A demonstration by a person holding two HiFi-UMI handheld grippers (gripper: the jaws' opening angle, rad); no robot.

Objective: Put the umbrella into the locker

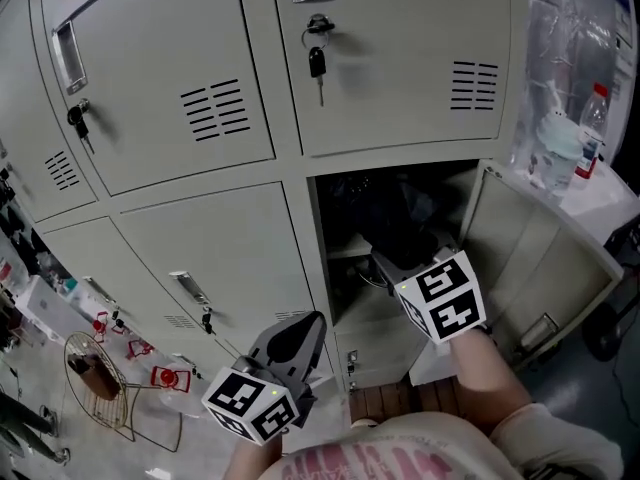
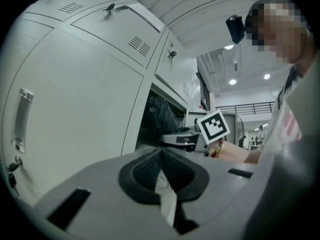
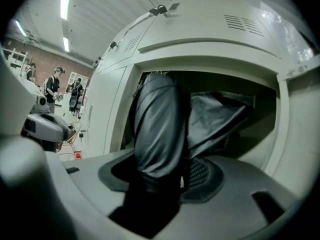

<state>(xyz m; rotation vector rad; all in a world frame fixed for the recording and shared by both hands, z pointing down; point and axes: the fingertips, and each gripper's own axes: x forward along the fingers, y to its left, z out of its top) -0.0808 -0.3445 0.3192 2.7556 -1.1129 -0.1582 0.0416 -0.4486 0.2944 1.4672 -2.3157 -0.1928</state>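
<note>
Right hand: We had the right gripper (image 1: 392, 264) at the mouth of the open locker (image 1: 400, 165), low on the right of the bank. Its fingers (image 3: 206, 173) stood partly apart, clamped on the folded dark umbrella (image 3: 157, 129).
Left hand: Our left gripper (image 1: 292, 346) hung nearer and to the left, before a shut door, its fingers pressed together on nothing.
Umbrella: It sat in our right grip, far end already past the opening, with loose cloth spread to the right inside.
Door: The locker door (image 1: 530, 253) stood swung open on the right.
Snag risk: We judged the loose cloth could catch on the opening's edge if pushed in crooked.
Slip risk: We gripped soft cloth, so the umbrella might slide out.
Release risk: Let go too near the front, it could tip back out.
</note>
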